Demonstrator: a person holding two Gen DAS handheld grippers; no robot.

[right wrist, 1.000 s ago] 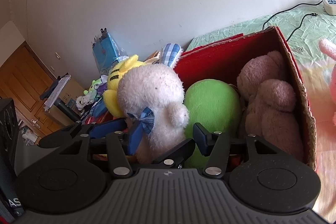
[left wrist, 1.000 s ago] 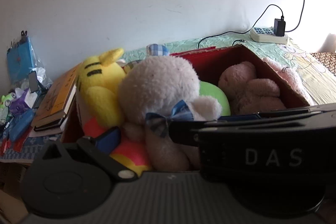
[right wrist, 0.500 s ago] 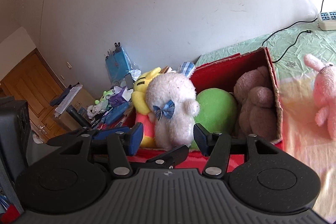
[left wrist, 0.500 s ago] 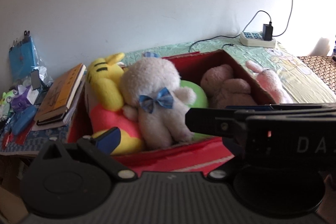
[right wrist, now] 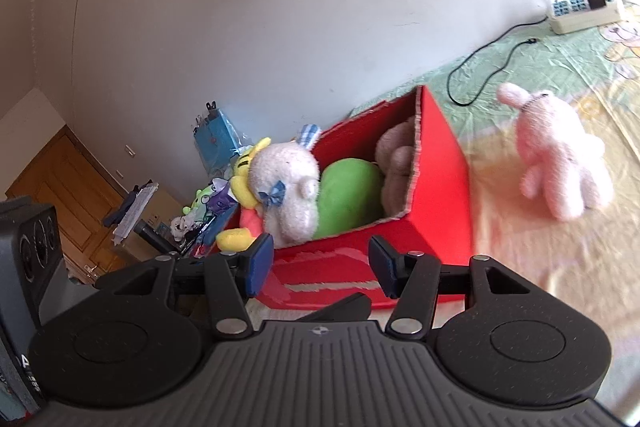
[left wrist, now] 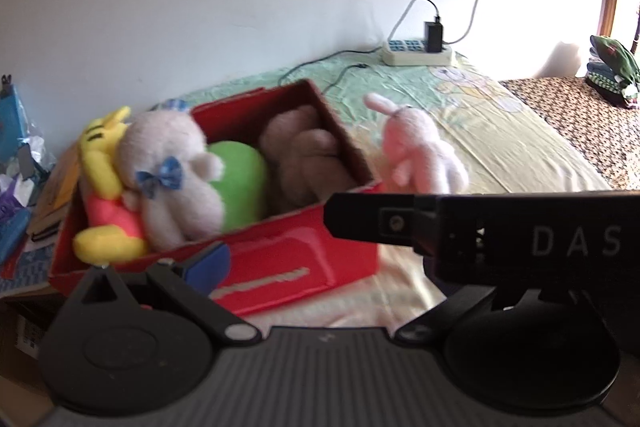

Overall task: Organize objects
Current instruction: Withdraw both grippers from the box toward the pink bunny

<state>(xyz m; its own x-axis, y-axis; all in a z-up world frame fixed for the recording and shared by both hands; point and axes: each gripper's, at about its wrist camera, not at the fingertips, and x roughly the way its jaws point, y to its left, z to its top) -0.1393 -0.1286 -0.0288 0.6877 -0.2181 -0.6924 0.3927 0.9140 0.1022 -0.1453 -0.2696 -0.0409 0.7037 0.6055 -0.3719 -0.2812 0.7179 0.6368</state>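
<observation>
A red box stands on the bed and holds a yellow plush, a white plush with a blue bow, a green plush and a brown plush. A pink rabbit plush sits on the bed to the right of the box. My right gripper is open and empty, in front of the box. My left gripper's left finger shows; the right gripper's body hides its right side.
A power strip with a charger and a black cable lies at the bed's far edge by the wall. Books and clutter lie left of the box. Folded clothes sit at the far right.
Both grippers have pulled back and up from the box. The white plush, which was between the right gripper's fingers, now sits in the box. The pink rabbit has come into view.
</observation>
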